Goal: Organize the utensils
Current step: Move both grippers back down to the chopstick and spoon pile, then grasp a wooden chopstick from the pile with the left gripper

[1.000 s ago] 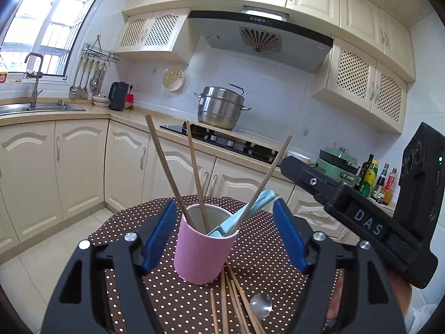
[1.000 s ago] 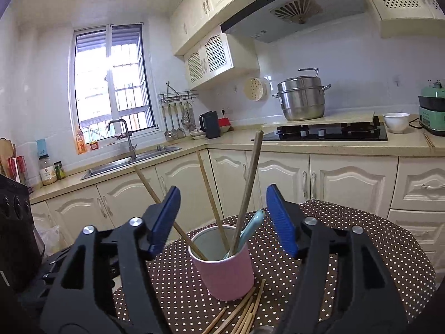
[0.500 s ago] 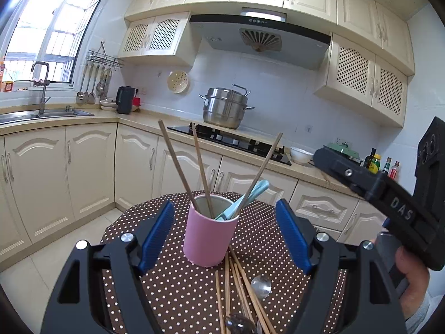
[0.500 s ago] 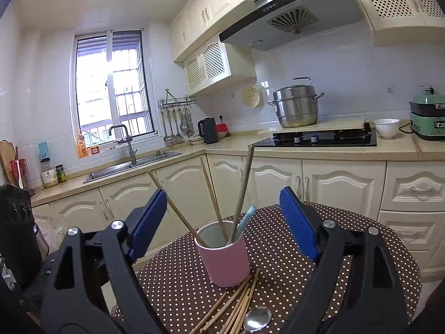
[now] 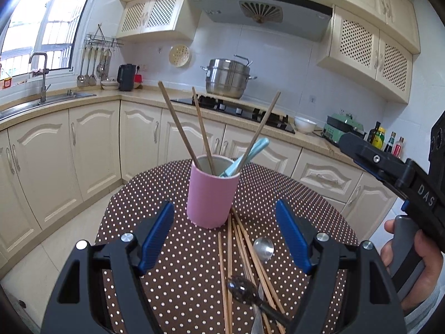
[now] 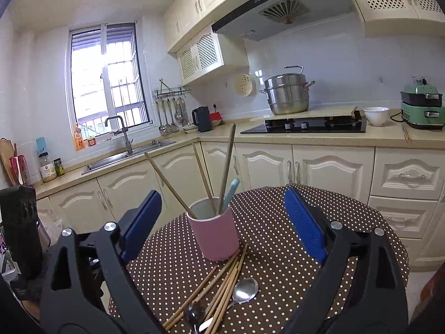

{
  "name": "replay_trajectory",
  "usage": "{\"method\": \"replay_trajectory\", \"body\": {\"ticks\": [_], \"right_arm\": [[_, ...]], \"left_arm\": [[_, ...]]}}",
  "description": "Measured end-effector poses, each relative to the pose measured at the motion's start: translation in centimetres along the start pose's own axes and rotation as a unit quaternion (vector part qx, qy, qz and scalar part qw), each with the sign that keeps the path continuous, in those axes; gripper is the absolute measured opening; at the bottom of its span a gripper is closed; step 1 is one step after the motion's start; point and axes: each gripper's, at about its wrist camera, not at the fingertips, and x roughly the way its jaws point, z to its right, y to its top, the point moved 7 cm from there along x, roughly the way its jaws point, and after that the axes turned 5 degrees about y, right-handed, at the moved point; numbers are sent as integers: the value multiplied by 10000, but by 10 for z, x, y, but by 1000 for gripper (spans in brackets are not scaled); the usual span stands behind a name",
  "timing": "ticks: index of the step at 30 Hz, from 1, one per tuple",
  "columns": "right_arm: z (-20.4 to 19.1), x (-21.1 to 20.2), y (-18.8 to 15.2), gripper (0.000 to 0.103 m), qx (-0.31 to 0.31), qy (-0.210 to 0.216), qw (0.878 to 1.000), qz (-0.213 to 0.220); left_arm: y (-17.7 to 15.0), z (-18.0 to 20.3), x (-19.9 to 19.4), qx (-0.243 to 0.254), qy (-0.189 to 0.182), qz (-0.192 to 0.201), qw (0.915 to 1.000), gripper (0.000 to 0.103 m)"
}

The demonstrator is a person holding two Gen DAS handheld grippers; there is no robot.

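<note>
L gripper (image 5: 225, 236) tilted down, jaws apart, empty, behind pink cup (image 5: 212, 194); R gripper (image 6: 222, 222) near level, jaws opening, empty.

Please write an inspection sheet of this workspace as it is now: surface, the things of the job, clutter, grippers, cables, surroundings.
Surface: round table under a brown cloth with white dots.
Job's things: pink cup stands upright and holds three chopsticks and a light blue utensil. Loose chopsticks lie in a bundle in front of the cup, with a silver spoon and a dark spoon.
Clutter: nothing seen on the table besides the utensils.
Grippers: left gripper open, empty. Right gripper empty, its jaws opening; nothing between them.
Cables: nothing seen on the table.
Surroundings: kitchen with steel pot on the hob, sink, window, green appliance, white bowl.
</note>
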Motion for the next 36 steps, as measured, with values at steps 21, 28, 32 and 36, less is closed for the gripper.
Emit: {"method": "replay_trajectory", "body": {"ticks": [21, 28, 32, 36], "right_arm": [[40, 11, -96, 89, 399, -375, 9839, -1701], [51, 16, -127, 89, 526, -482, 9754, -2084], [52, 18, -138, 89, 561, -455, 9722, -2225], [54, 19, -140, 89, 609, -418, 9708, -2284]], "left_arm": [[-88, -15, 47, -520, 26, -2407, 9692, 74], [-104, -25, 57, -1022, -138, -2849, 9530, 60], [-112, -26, 66, -1133, -148, -3010, 9467, 54], [-110, -21, 71, -1090, -149, -3002, 9475, 53]]}}
